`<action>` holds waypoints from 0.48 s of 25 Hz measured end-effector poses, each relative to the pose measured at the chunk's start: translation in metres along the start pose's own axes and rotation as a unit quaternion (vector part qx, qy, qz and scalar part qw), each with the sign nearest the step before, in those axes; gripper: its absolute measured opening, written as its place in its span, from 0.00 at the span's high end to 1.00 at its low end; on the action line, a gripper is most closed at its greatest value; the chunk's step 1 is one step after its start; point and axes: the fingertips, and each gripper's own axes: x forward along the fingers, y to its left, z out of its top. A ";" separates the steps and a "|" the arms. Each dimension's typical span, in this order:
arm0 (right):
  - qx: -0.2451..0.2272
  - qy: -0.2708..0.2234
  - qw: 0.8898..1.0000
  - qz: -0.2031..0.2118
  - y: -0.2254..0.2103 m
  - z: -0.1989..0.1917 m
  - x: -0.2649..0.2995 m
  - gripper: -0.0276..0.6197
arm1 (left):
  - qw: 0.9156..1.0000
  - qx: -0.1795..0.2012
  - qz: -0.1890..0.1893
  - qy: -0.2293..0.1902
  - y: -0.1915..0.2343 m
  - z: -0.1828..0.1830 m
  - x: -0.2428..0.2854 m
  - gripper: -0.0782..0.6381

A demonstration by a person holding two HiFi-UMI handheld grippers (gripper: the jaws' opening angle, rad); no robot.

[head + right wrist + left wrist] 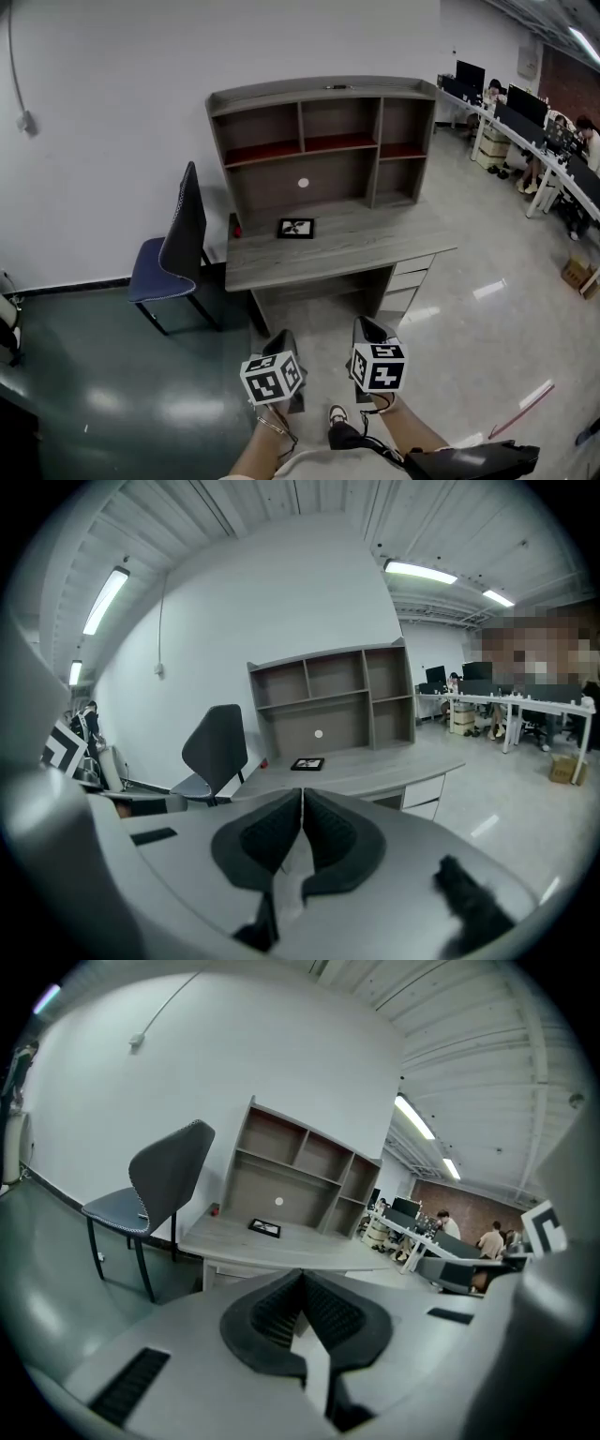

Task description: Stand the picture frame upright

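Frame [296,228] lies flat on the counter [394,246], well ahead; chair [173,253] stands at its left. My left tongs [302,1283] and right tongs [302,799] are pressed together, empty.

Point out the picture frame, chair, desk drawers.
picture frame [296,228], head view, centre of its face
chair [186,225], head view, on the backrest
desk drawers [413,264], head view, upper drawer front

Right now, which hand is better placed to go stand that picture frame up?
Left, narrowly: the picture frame lies flat on the desk almost straight ahead of the left gripper; the right gripper sits further aside. Both are shut, empty.
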 end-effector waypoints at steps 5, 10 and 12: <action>0.001 0.001 1.000 0.009 -0.013 0.018 0.030 0.91 | 1.000 0.007 0.007 0.001 -0.003 0.020 0.030 0.87; 0.001 -0.004 1.000 0.020 -0.023 0.040 0.055 0.91 | 1.000 0.008 0.017 -0.004 -0.005 0.042 0.053 0.87; 0.001 -0.004 1.000 0.023 -0.027 0.046 0.064 0.91 | 1.000 0.009 0.020 -0.004 -0.006 0.048 0.063 0.87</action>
